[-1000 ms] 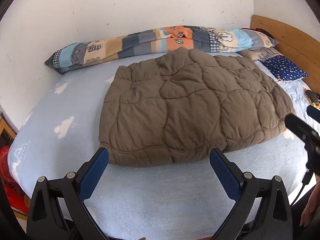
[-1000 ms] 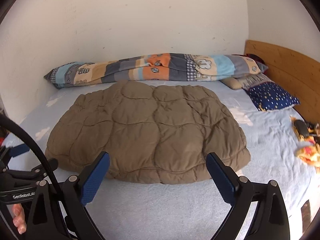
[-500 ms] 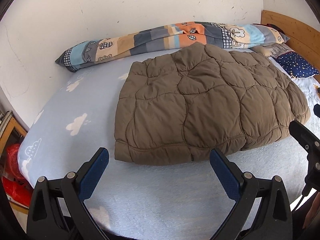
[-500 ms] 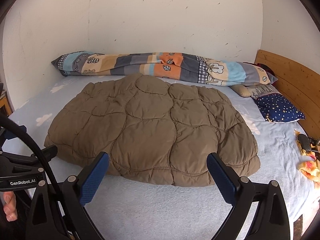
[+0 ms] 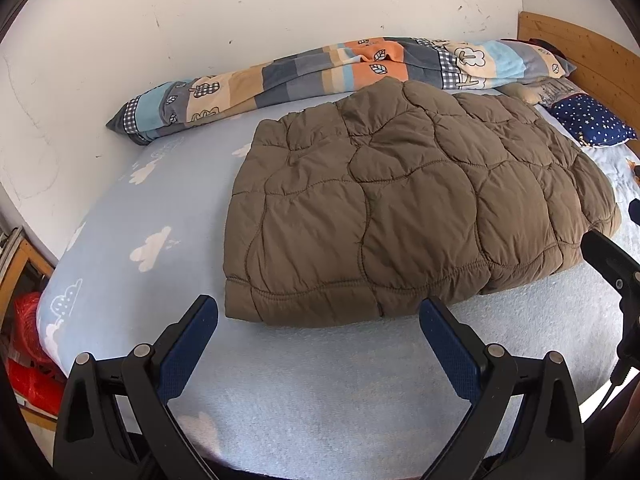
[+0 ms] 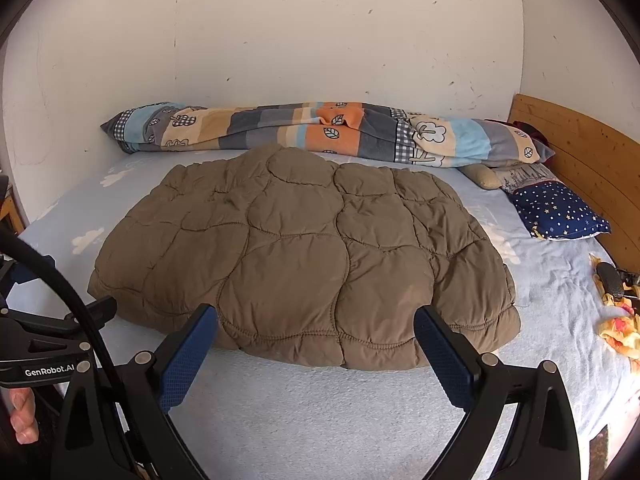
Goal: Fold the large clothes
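Note:
A brown quilted puffer garment (image 5: 400, 208) (image 6: 304, 256) lies folded flat in the middle of the bed, its stitched hem toward me. My left gripper (image 5: 318, 332) hovers open above the sheet just short of the garment's near left corner, nothing between its blue pads. In the right wrist view my right gripper (image 6: 314, 340) is open too, its fingers straddling the near hem without touching it. The left tool's black body (image 6: 44, 344) shows at that view's left edge, and the right tool (image 5: 612, 268) at the left view's right edge.
The bed has a light blue cloud-print sheet (image 5: 152, 216). A rolled patchwork blanket (image 6: 320, 132) lies along the white wall. A starry navy pillow (image 6: 560, 210) and wooden headboard (image 6: 580, 152) are at right, yellow cloth (image 6: 618, 328) at the right edge, red items (image 5: 28, 344) beside the bed.
Both grippers have drifted leftward and tilted up a little, so more wall shows and the garment sits further right in the left view. Both stayed open; the garment has not moved.

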